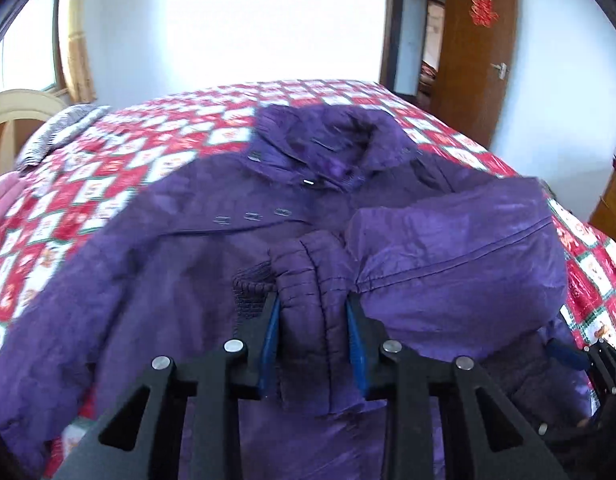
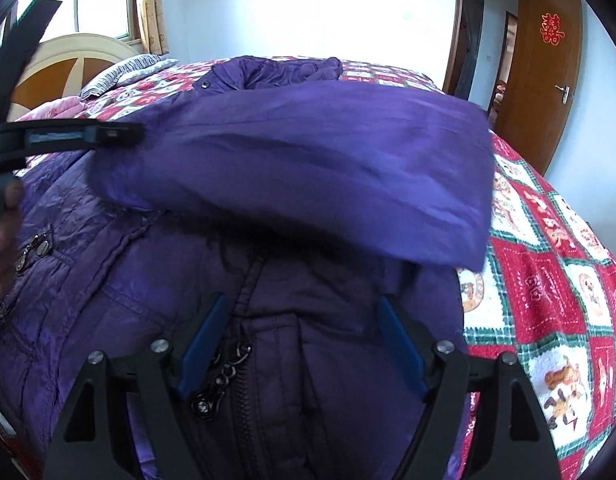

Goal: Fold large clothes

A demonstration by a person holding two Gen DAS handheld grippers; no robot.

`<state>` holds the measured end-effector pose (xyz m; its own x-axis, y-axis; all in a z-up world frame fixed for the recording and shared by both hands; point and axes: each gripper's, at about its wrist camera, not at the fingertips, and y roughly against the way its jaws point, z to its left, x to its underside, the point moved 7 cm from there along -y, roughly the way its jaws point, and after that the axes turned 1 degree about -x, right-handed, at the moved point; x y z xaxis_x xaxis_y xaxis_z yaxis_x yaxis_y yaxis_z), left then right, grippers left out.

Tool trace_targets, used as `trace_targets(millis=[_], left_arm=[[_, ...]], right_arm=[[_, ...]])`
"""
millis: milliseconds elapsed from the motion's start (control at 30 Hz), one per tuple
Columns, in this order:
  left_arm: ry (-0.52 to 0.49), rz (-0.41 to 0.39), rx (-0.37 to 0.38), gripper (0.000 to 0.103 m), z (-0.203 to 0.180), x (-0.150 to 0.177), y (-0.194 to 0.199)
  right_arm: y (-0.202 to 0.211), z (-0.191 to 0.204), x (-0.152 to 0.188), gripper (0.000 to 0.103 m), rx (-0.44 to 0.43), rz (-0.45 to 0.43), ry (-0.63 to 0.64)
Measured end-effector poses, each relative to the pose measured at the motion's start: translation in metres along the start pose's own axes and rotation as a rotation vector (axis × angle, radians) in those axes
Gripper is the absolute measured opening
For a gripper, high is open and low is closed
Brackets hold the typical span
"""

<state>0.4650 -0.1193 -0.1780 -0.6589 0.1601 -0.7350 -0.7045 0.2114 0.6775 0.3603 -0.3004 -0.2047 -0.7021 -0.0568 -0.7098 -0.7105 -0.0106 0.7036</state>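
A large purple padded jacket (image 1: 156, 264) lies spread on the bed, collar (image 1: 320, 140) at the far side. My left gripper (image 1: 313, 304) is shut on the ribbed cuff (image 1: 308, 280) of the right sleeve (image 1: 460, 240), which is lifted and folded across the jacket's front. In the right wrist view the same sleeve (image 2: 300, 168) hangs across the frame, with the left gripper's finger (image 2: 108, 134) at its left end. My right gripper (image 2: 304, 308) has its blue-padded jaws wide apart around the jacket's lower front by the zipper (image 2: 224, 364); I cannot tell whether it grips cloth.
The bed carries a red, white and green patterned quilt (image 1: 120, 152), also seen in the right wrist view (image 2: 548, 280). A pink cloth (image 2: 56, 110) and striped pillow (image 2: 120, 72) lie by the headboard (image 2: 68, 60). A brown door (image 1: 480, 52) stands open at the right. A wooden cabinet (image 1: 612, 208) is at the far right.
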Motion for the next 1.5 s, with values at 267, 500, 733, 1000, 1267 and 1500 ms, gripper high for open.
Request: trace_targets(millis=[267,500,733,1000,1267,1500], left_arm=[[0.017,0.069,-0.169,0.034,0.066,0.038,0.010],[-0.004,-0.057,-0.341,0.079,0.082,0.017,0.043],[0.023,-0.138,-0.403,0.081,0.077,-0.008,0.048],[-0.084,0.031,-0.480,0.081,0.066,0.013,-0.026],[-0.021,0.072,-0.417,0.089,0.077,0.029,-0.047],[0.008,0.076,-0.401,0.092,0.078,0.031,-0.049]], right_arm=[[0.003,0.002,0.002,0.080,-0.006,0.005,0.004],[0.034,-0.012,-0.017,0.079,-0.032,-0.024,-0.055],[0.015,-0.059,-0.070,0.061,0.024,-0.059,-0.228],[-0.056,-0.075,-0.091,0.056,0.049,0.015,-0.210],[-0.080,-0.065,-0.076,0.059,0.093,0.037,-0.133],[-0.058,-0.072,-0.087,0.058,0.059,-0.029,-0.177]])
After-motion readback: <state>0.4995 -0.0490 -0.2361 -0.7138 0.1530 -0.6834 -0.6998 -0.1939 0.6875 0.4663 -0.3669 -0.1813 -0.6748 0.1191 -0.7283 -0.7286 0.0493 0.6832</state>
